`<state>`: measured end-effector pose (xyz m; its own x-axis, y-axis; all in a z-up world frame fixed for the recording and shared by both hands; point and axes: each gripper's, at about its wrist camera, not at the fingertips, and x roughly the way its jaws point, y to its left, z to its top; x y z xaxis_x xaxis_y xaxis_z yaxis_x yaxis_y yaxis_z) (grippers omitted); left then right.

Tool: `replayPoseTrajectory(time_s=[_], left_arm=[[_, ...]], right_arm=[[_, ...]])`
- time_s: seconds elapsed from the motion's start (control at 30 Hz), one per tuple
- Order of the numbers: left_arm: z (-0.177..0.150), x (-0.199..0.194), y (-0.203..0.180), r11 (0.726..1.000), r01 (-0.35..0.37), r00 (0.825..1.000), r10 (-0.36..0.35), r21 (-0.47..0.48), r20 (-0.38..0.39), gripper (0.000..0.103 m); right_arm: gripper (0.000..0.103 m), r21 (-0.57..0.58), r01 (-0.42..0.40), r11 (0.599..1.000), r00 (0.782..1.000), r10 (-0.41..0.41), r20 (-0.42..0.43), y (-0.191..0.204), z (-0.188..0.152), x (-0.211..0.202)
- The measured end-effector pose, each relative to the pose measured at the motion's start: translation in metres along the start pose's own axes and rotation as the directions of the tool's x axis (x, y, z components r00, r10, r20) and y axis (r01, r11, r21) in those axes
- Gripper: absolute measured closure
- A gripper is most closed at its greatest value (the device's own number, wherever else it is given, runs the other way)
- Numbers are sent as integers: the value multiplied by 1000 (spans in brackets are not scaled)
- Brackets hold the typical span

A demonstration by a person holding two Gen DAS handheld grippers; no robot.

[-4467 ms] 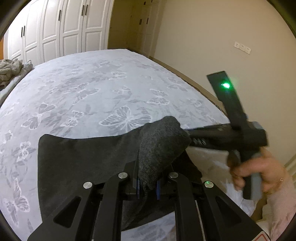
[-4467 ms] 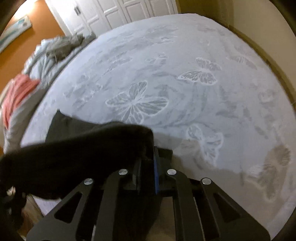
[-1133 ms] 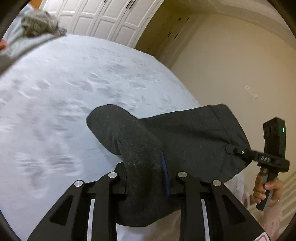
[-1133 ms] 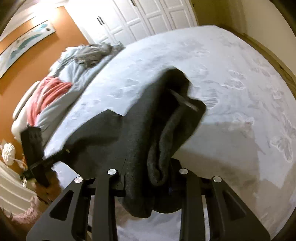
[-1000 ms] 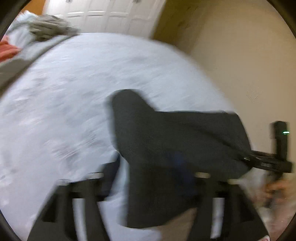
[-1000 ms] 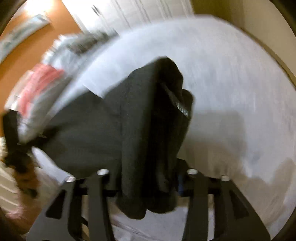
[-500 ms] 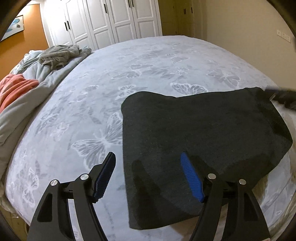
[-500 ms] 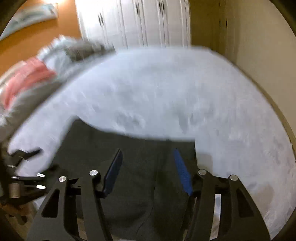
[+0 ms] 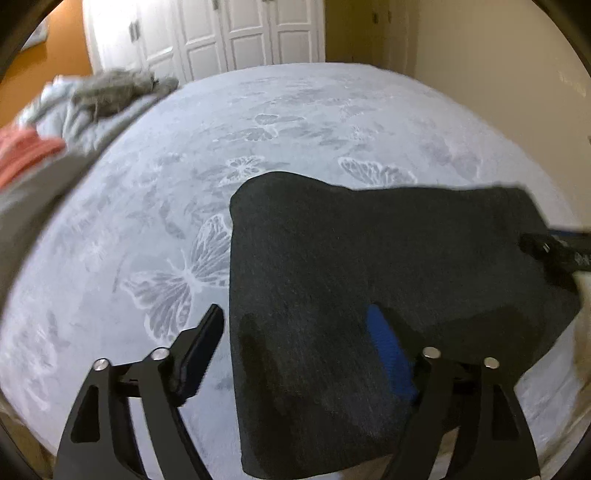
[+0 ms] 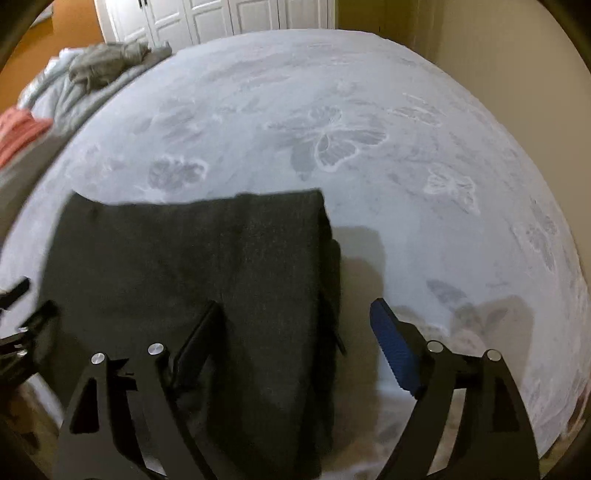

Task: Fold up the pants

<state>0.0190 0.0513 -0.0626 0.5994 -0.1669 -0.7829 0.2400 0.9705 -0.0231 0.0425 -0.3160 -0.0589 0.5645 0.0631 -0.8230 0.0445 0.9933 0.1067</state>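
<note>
Dark grey pants (image 9: 369,266) lie folded flat on the pale butterfly-print bedspread (image 9: 184,206), near its front edge. My left gripper (image 9: 295,325) hovers over their left edge, jaws wide and still opening, pads off the cloth. In the right wrist view the same pants (image 10: 192,266) fill the lower left. My right gripper (image 10: 295,317) straddles their right edge, jaws spreading, nothing pinched between them. The right gripper's black tip (image 9: 554,251) shows at the right of the left wrist view, and the left gripper's tip (image 10: 18,325) at the left of the right wrist view.
A heap of grey clothes (image 9: 110,92) and a coral-red blanket (image 9: 26,151) lie along the bed's far left side. White wardrobe doors (image 9: 221,33) stand behind the bed. A beige wall (image 9: 498,74) runs along the right.
Both grippers let go of the pants, which now lie flat on the bed. The jaws of both have spread wider since half a second ago.
</note>
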Motion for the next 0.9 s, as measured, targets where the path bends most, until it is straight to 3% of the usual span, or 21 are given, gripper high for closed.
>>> replayPoseTrajectory(time_s=[0.07, 0.1, 0.23, 0.3, 0.4, 0.43, 0.5, 0.53, 0.57, 0.6, 0.63, 0.8, 0.9], left_arm=[[-3, -1, 18, 993, 76, 997, -78, -86, -20, 17], [-5, -1, 27, 985, 112, 992, -118, -134, -35, 17], [-21, 16, 60, 911, 216, 958, -268, -353, -105, 17], [-21, 13, 59, 902, 228, 961, -269, -366, -65, 17], [-18, 22, 42, 867, 338, 924, -380, -366, -46, 18], [-17, 24, 37, 870, 334, 927, -373, -362, -39, 19], [-13, 26, 28, 884, 326, 933, -358, -335, -36, 28], [-11, 28, 24, 893, 313, 939, -342, -323, -36, 41], [-10, 30, 23, 897, 308, 941, -335, -316, -34, 57], [-9, 30, 22, 898, 317, 939, -342, -306, -30, 68], [-8, 29, 25, 892, 330, 935, -354, -310, -25, 78], [-15, -14, 36, 863, 386, 912, -411, -327, -7, 82], [-36, -68, 33, 891, 380, 918, -397, -248, -21, 82]], right_arm=[[11, 15, -30, 999, 1000, 30, -2, -6, -10, -10], [11, 34, -78, 996, 997, 78, -24, -10, -19, -11], [9, 151, -164, 975, 971, 186, -151, -23, -55, 9], [5, 115, -177, 977, 975, 191, -117, -18, -57, 5], [6, 142, -222, 965, 969, 234, -80, -17, -52, 8], [6, 163, -234, 958, 966, 248, -69, -18, -51, 11], [28, 190, -264, 946, 960, 276, -41, -19, -44, 14], [51, 216, -298, 930, 949, 313, -38, -22, -42, 17], [65, 250, -321, 913, 940, 339, -31, -24, -41, 19], [70, 270, -342, 900, 932, 362, -27, -26, -41, 20], [73, 275, -340, 899, 933, 360, -23, -26, -42, 16], [75, 170, -349, 921, 936, 349, 30, -3, -53, -41], [75, 111, -371, 922, 929, 370, 35, 14, -85, -78]])
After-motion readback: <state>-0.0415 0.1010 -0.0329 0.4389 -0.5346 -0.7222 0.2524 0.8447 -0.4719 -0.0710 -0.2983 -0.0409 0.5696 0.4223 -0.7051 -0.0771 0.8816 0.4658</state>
